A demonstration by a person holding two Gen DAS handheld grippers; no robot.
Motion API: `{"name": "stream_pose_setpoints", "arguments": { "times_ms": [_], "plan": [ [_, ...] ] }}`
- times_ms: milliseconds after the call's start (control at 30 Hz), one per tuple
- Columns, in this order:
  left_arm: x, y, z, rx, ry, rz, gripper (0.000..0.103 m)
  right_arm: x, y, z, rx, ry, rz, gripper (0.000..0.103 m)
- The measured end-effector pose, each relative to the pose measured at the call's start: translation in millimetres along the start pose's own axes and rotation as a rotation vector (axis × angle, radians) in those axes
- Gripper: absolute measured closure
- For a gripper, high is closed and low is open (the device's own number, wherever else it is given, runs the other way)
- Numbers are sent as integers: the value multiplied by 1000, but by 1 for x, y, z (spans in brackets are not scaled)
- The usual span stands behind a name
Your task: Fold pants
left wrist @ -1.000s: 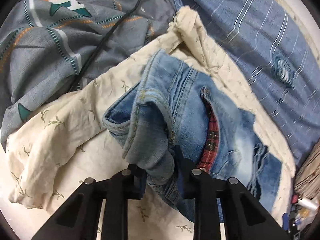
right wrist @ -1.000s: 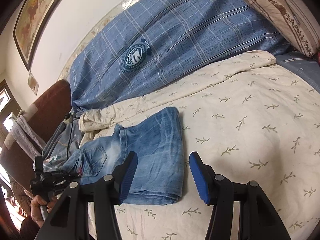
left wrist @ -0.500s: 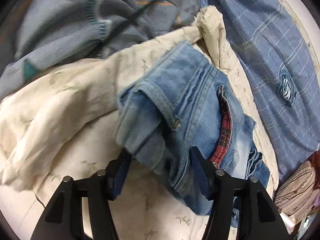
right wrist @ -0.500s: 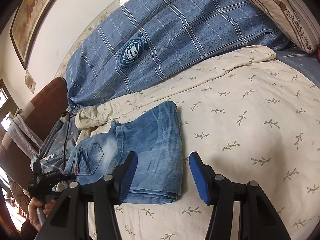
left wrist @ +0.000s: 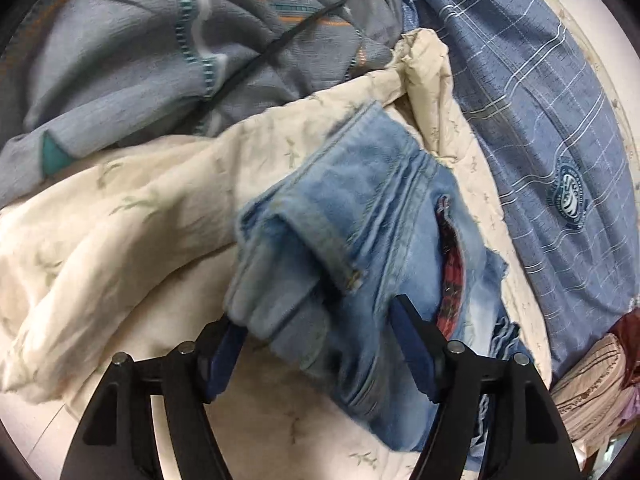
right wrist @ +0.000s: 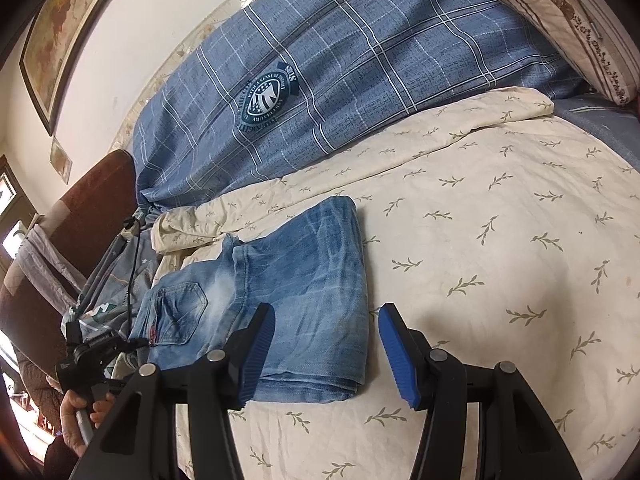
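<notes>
Two risks: left gripper (left wrist: 316,348) jaws opening around the jeans (left wrist: 360,248) waistband, so the fold may slump; right gripper (right wrist: 326,354) hovers half-open, empty, not pinning anything.

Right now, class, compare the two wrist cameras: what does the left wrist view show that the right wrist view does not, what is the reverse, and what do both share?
Only the left wrist view shows the red plaid lining inside the jeans and the left hand-held gripper up close, its jaws opening around the bunched waistband.

Only the right wrist view shows the framed picture, the patterned pillow, the person's hand and the open right hand-held gripper.

Both show the jeans, the cream leaf-print sheet and the blue plaid cover with its crest.
</notes>
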State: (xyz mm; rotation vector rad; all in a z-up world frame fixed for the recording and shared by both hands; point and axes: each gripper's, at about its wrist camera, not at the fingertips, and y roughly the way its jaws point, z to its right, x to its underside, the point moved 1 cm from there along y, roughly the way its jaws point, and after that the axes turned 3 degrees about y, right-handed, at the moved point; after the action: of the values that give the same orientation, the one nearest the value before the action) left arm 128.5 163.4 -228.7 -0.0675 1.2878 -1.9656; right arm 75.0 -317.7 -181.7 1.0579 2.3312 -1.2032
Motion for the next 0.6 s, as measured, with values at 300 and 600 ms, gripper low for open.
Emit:
{"name": "stream_pose_setpoints", "arguments": {
  "times_ms": [300, 600],
  "plan": [
    [1, 2, 4, 60, 5, 52, 29, 5, 13, -12, 12, -43, -24, 45],
    [-6, -22, 51, 76, 215, 139, 51, 9, 21, -24, 11, -79, -34, 45]
  ]
}}
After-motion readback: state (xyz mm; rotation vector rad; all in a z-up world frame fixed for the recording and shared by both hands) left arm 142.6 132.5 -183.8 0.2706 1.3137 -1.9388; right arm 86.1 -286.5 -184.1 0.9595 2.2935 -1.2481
